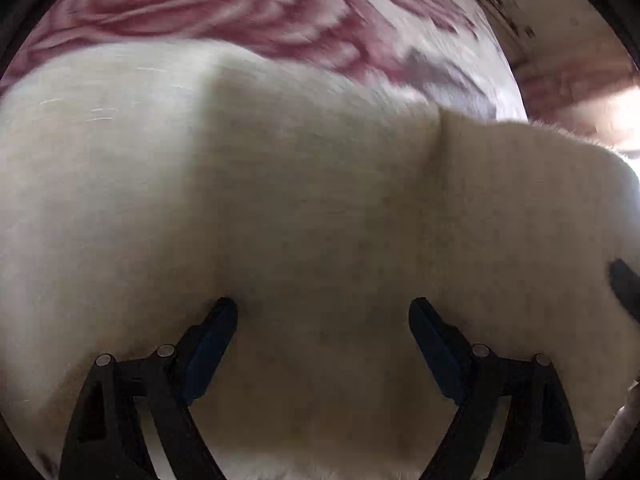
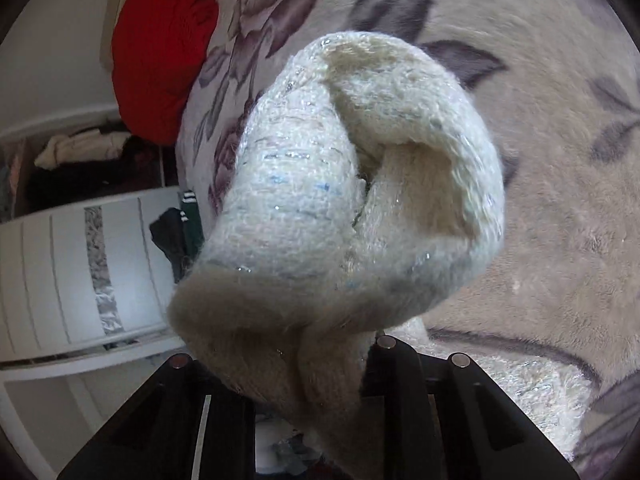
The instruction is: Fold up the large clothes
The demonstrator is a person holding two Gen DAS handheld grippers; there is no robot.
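We see our left gripper with jaws spread wide over the cream sweater, which lies on the floral blanket. Our right gripper has its jaws clamped on a bunched fold of the sweater, lifted above the blanket.

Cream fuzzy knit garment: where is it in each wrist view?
Left wrist: the cream fuzzy knit garment fills the centre and bottom, spread under the open left gripper.
Right wrist: a bunched fold sits centre frame, pinched in the right gripper.
Shared landmark: rose-print blanket beneath.
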